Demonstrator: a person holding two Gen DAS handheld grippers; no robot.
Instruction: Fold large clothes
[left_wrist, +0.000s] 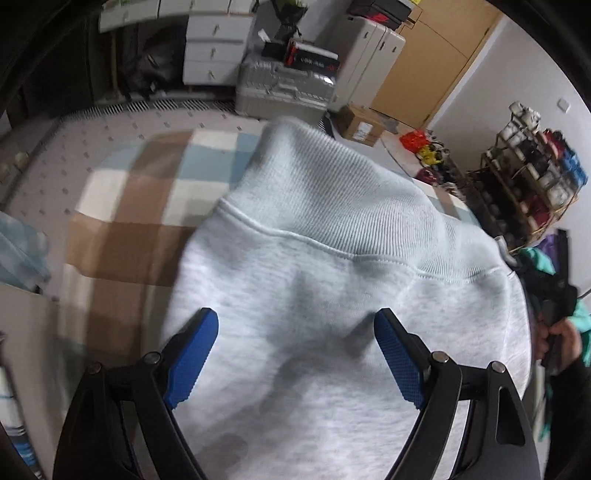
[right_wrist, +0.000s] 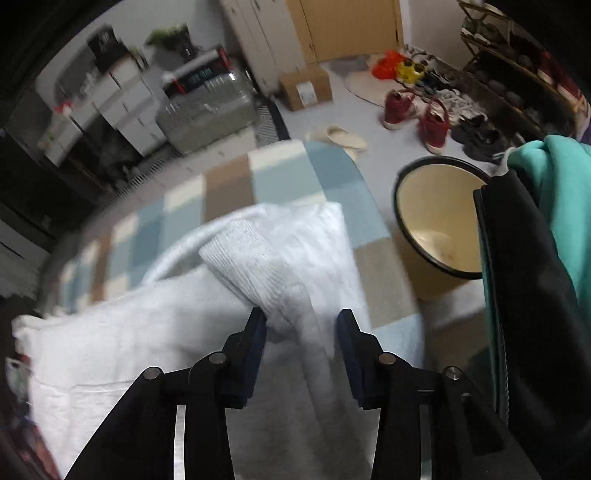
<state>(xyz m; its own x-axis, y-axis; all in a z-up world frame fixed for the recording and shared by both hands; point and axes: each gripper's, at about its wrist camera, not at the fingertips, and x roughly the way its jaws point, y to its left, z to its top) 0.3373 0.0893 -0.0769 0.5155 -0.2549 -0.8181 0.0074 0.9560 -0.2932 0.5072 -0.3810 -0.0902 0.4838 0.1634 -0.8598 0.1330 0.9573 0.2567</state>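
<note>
Pale grey fleece sweatshirt (left_wrist: 332, 229) lies on the checked blanket (left_wrist: 147, 192). Its ribbed sleeve cuff (right_wrist: 255, 266) runs diagonally up-left from the right gripper (right_wrist: 301, 325), the nearer one, whose jaws stand half apart around the sleeve, not pinching. Left gripper (left_wrist: 295, 332) hangs wide, empty, above the ribbed hem.

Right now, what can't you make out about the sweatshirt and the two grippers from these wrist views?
- Left wrist view: the sweatshirt fills the frame; its lower part runs off the bottom edge, behind the left gripper.
- Right wrist view: motion blur; whether the right gripper fingers press the ribbed cuff is unclear.
- Right wrist view: the basin is partly hidden by a dark sleeve.
</note>
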